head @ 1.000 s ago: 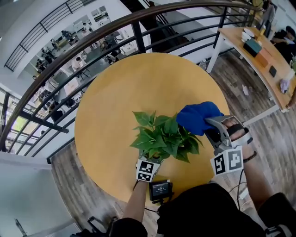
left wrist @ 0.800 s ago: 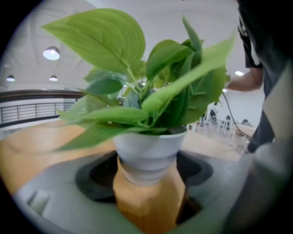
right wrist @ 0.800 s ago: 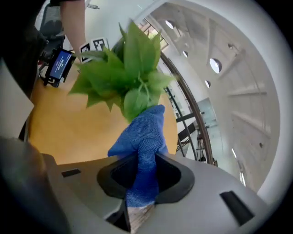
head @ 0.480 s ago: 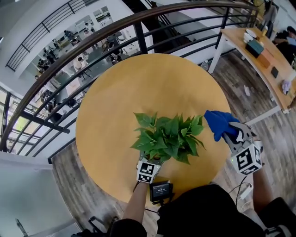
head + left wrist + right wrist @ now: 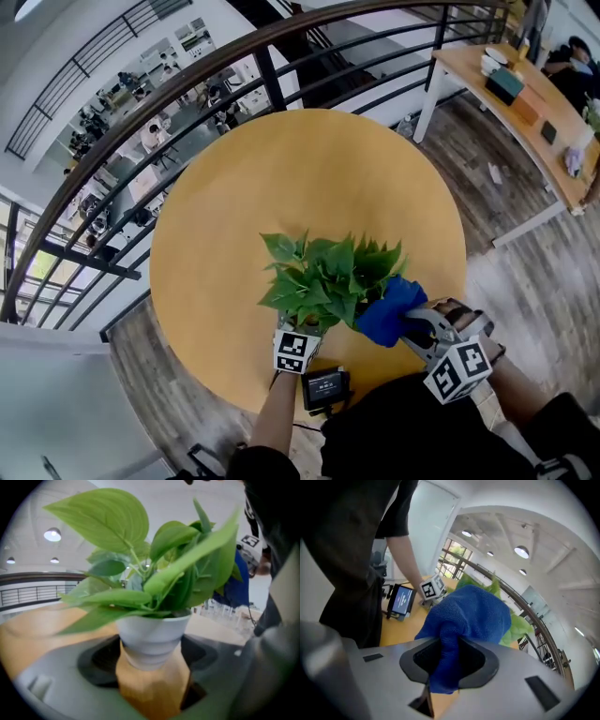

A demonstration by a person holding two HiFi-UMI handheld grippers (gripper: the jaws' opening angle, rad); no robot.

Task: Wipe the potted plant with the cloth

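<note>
Screen device (image 5: 323,386): small and lit, at the table's 6 o'clock edge, nearest the person.
Left gripper (image 5: 152,677): at 6 o'clock of the potted plant (image 5: 328,277), jaws set narrow against both lower sides of the white pot (image 5: 151,639), gripping it.
Right gripper (image 5: 444,670): at 4 o'clock of the plant, jaws pinched on a fold of the blue cloth (image 5: 471,613).
Cloth: bunched ahead of the jaws, pressed to the leaves on the plant's 4 o'clock side.
Potted plant: upright in the table's near half, toward 6 o'clock.
Table (image 5: 281,178): round, yellow wood.
Railing (image 5: 187,82): dark bars curving past the table from 9 to 1 o'clock.
Desk (image 5: 530,103): long, at 2 o'clock, well apart.
</note>
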